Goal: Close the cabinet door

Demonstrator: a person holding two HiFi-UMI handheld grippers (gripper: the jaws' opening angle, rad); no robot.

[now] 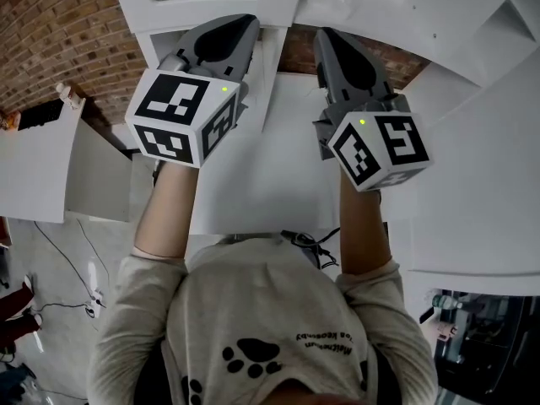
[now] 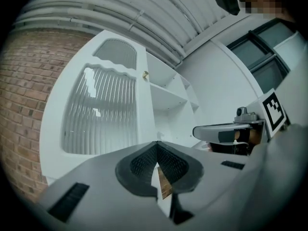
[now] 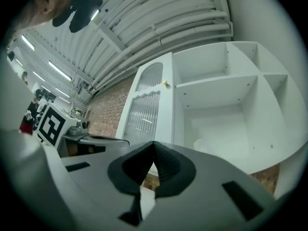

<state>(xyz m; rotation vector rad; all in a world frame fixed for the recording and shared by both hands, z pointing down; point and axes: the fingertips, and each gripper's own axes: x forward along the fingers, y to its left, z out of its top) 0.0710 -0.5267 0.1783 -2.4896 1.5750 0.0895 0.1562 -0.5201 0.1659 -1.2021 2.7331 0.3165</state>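
Observation:
A white cabinet (image 3: 219, 88) with bare shelves stands in front of me, its door (image 2: 103, 109) swung out toward me. The door has a ribbed glass panel and a small knob (image 2: 146, 74) near its free edge. From above, the door (image 1: 268, 78) shows edge-on between my two grippers. My left gripper (image 1: 251, 19) is on the door's left side, jaws shut and empty, tips (image 2: 157, 143) level with the door's edge. On the door's right side, my right gripper (image 1: 323, 34) points into the cabinet, also shut with nothing held (image 3: 154, 144). Neither gripper visibly touches the door.
A brick wall (image 1: 59, 32) runs behind and left of the cabinet. A white panel (image 1: 38, 167) stands at the left. More white shelving (image 1: 481, 142) fills the right. Cables (image 1: 84, 285) lie on the floor at the lower left.

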